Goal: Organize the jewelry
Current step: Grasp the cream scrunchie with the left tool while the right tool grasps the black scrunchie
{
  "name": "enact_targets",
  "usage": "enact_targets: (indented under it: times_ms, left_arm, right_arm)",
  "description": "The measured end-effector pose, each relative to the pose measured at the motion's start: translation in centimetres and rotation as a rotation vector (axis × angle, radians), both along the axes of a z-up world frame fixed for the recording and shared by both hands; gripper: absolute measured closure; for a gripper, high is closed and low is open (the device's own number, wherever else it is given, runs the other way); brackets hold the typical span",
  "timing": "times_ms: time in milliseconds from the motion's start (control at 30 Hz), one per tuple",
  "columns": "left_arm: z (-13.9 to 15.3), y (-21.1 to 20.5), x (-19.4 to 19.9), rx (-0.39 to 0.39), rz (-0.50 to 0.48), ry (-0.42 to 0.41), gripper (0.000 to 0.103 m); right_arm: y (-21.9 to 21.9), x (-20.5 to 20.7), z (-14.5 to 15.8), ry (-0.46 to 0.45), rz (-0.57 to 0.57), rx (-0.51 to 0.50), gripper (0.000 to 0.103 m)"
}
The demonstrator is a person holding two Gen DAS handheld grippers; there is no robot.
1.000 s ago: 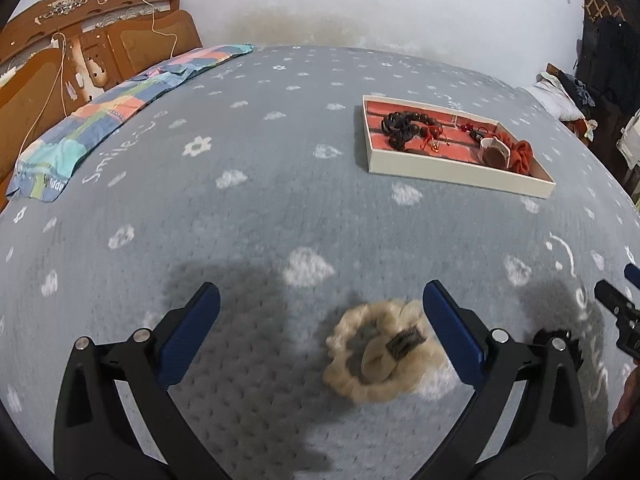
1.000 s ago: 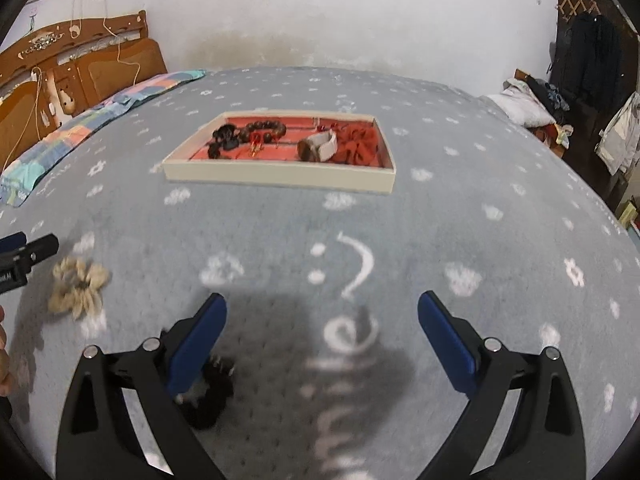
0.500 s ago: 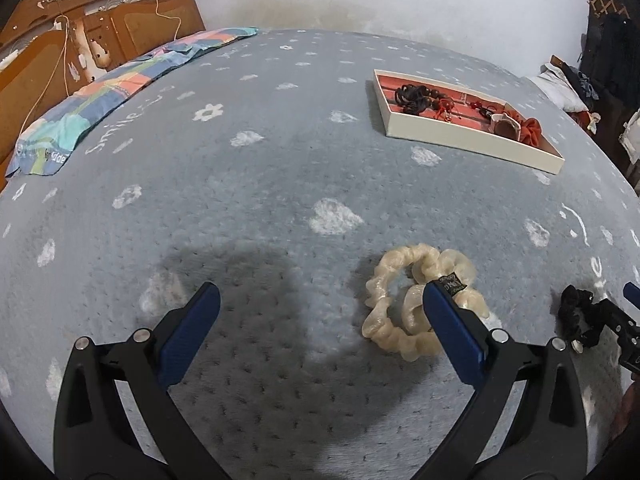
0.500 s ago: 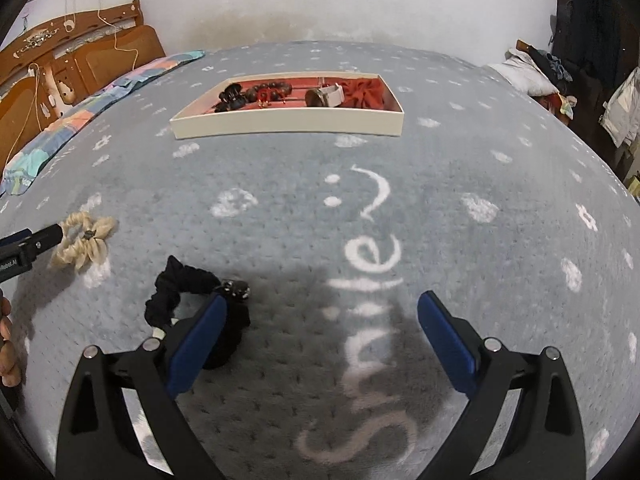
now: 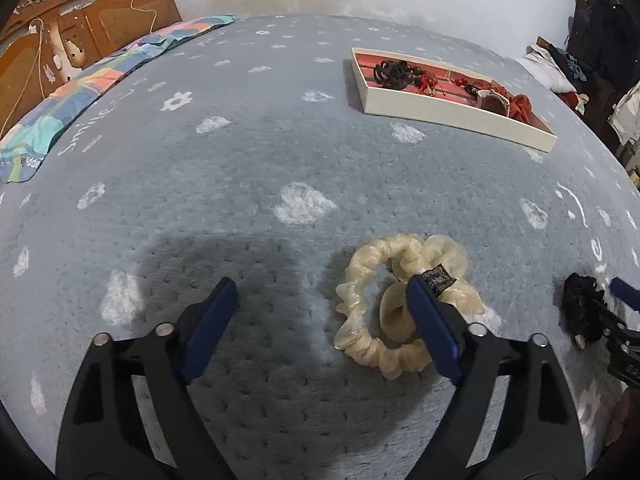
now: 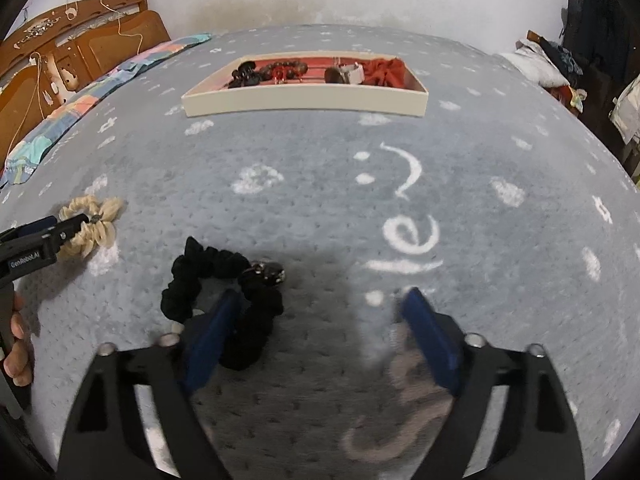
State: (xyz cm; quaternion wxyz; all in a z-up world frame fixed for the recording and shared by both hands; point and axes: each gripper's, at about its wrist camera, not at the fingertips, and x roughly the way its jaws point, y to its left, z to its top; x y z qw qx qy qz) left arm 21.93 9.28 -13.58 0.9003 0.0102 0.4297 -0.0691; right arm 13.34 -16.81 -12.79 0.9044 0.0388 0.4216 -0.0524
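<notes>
From the left wrist, my left claw tilts down at the bed, jaws spread and closing; its right finger overlaps the cream scrunchie, nothing pinched. The tray sits far right.

From the right wrist, my right claw angles down likewise, spread and closing, left finger over the black scrunchie, nothing gripped.

Cream scrunchie at closing hand-held gripper

cream scrunchie, black scrunchie — flat on blanket
</notes>
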Motion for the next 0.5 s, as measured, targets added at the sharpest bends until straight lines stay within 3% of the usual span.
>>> enact_targets:
  times_ms: [67,200,267,400,433,467,500]
  left_arm:
    - [-0.2,0.0,0.0,0.007,0.008,0.004,0.035]
    - [-0.2,0.3,0.3,-0.006,0.013,0.006,0.048]
    - [-0.3,0.3,0.4,-0.003,0.014,0.007,0.052]
    - [-0.1,0.4,0.6,-0.006,0.022,0.012,0.062]
    - [-0.1,0.5,0.7,-0.011,0.025,0.014,0.067]
    - [0.0,0.6,0.9,-0.021,0.026,0.016,0.08]
    - [0.1,0.7,1.0,-0.03,0.028,0.021,0.084]
  right_arm:
    - [0.0,0.0,0.0,-0.004,0.008,0.013,0.034]
    - [-0.2,0.3,0.2,-0.011,0.029,0.052,0.071]
    - [-0.3,0.6,0.2,-0.007,0.043,0.066,0.081]
    - [-0.6,1.4,0.3,-0.001,0.07,0.085,0.09]
    - [-0.8,1.6,0.4,-0.001,0.075,0.088,0.09]
    - [-1.0,1.9,0.4,-0.002,0.076,0.092,0.091]
    - [-1.2,2.0,0.5,-0.003,0.077,0.097,0.091]
